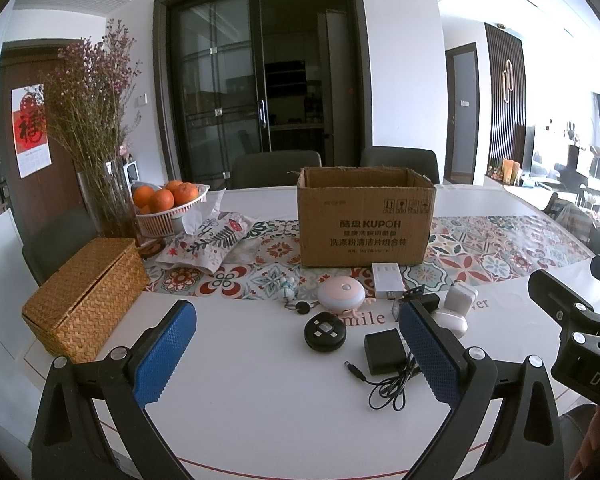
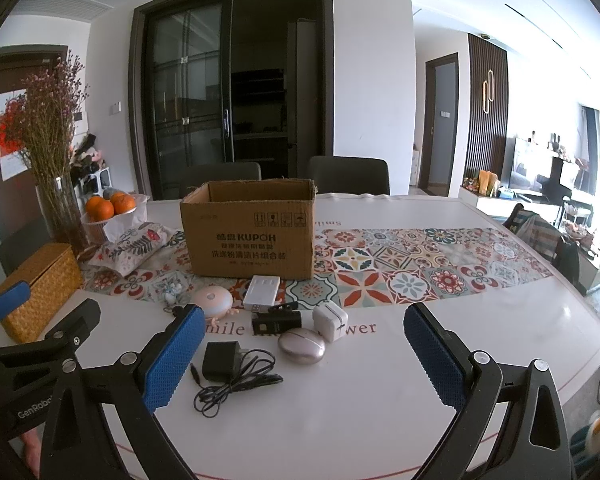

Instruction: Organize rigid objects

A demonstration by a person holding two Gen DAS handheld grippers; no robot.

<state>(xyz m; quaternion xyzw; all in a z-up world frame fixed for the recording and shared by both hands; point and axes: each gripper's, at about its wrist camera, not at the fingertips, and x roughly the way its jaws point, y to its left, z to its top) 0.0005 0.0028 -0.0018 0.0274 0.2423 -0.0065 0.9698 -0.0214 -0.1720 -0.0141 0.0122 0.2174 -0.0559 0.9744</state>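
Note:
An open cardboard box (image 1: pixel 366 222) stands on the patterned runner, also in the right wrist view (image 2: pixel 252 232). In front of it lie small items: a black power adapter with cable (image 1: pixel 384 352) (image 2: pixel 220 360), a black round device (image 1: pixel 325 333), a pink round gadget (image 1: pixel 341 294) (image 2: pixel 212 300), a white pack (image 1: pixel 387 280) (image 2: pixel 261 292), a white cube charger (image 2: pixel 330 322), a pinkish oval case (image 2: pixel 301 346) and a small black box (image 2: pixel 276 320). My left gripper (image 1: pixel 296 322) is open above the table before them. My right gripper (image 2: pixel 304 326) is open, empty.
A woven basket (image 1: pixel 86 298) sits at the left edge. Behind it are a glass vase of dried flowers (image 1: pixel 100 160), a bowl of oranges (image 1: pixel 166 204) and a floral tissue pouch (image 1: pixel 208 244). Two chairs (image 1: pixel 276 168) stand behind the table.

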